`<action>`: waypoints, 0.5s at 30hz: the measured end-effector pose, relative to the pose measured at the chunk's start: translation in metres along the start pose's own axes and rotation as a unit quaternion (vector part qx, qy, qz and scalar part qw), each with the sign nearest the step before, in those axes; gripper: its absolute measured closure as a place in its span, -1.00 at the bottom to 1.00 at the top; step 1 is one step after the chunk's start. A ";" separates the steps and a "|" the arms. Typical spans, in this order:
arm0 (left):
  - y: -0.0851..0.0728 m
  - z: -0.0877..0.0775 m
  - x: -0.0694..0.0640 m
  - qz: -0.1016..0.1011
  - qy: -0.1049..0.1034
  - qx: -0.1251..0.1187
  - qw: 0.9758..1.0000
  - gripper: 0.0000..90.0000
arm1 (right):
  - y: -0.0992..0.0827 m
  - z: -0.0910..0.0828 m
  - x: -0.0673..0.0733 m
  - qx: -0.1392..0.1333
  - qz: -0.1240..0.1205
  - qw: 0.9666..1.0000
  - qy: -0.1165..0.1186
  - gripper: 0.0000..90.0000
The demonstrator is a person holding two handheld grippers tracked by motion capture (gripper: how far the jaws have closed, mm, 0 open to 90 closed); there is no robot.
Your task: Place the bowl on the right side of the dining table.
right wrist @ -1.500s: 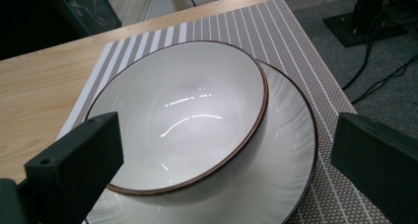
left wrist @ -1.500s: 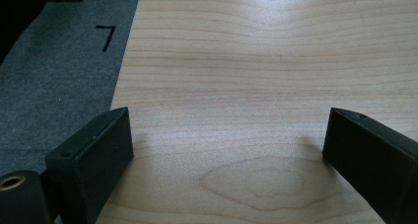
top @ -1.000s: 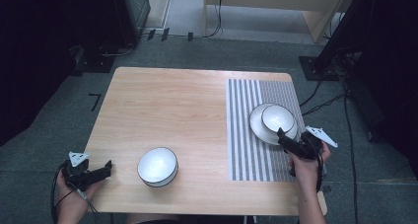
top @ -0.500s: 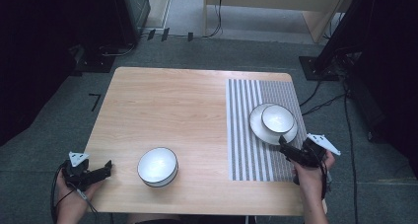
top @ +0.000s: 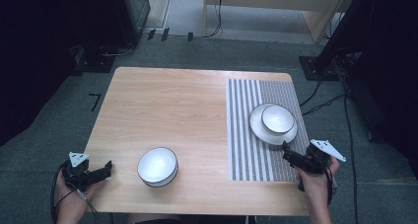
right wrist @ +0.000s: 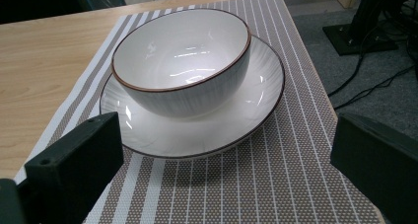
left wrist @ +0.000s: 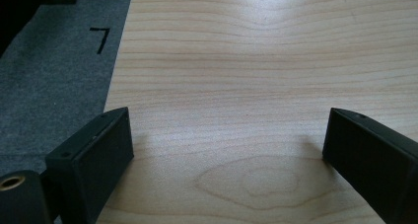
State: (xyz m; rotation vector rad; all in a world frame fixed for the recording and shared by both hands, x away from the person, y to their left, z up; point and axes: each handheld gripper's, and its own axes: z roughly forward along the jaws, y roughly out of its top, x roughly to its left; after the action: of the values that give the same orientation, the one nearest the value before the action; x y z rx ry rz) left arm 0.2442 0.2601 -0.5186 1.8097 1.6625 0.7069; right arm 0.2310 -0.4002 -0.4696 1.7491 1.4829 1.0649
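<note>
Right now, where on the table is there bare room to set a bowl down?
The far left wood, from the table back edge down to the loose bowl, is bare. The striped mat has room beyond the plate and near its front. The stacked bowl crowds the right edge by the right gripper.

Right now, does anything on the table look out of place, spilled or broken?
Nothing looks spilled or broken. One bowl sits upright on the plate on the striped mat; a second bowl stands alone on the bare wood, off the mat.
</note>
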 end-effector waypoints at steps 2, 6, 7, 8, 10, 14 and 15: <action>0.000 0.000 0.000 0.000 0.000 0.000 1.000 -0.90 | -0.001 -0.002 0.000 0.002 -0.001 1.000 0.003 -1.00; 0.000 0.000 0.000 0.000 0.000 0.000 1.000 -0.90 | -0.002 -0.008 0.000 0.001 0.002 1.000 0.013 -1.00; 0.000 0.000 0.000 0.000 0.000 0.000 1.000 -0.90 | -0.002 -0.009 0.000 0.001 0.002 1.000 0.014 -1.00; 0.000 0.000 0.000 0.000 0.000 0.000 1.000 -0.90 | -0.002 -0.011 0.000 0.001 0.001 1.000 0.015 -1.00; 0.000 0.000 0.000 0.000 0.000 0.000 1.000 -0.90 | -0.003 -0.014 -0.001 0.002 0.000 1.000 0.016 -1.00; 0.000 0.000 0.000 0.000 0.000 0.000 1.000 -0.90 | -0.006 -0.018 -0.001 0.006 0.000 1.000 0.021 -1.00; 0.000 0.000 0.000 0.000 0.000 0.000 1.000 -0.90 | -0.008 -0.019 -0.001 0.008 -0.002 1.000 0.022 -1.00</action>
State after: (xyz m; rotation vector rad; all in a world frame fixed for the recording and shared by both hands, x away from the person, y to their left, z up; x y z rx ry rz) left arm 0.2443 0.2601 -0.5186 1.8097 1.6624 0.7069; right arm 0.2110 -0.4007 -0.4670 1.7435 1.5253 1.0980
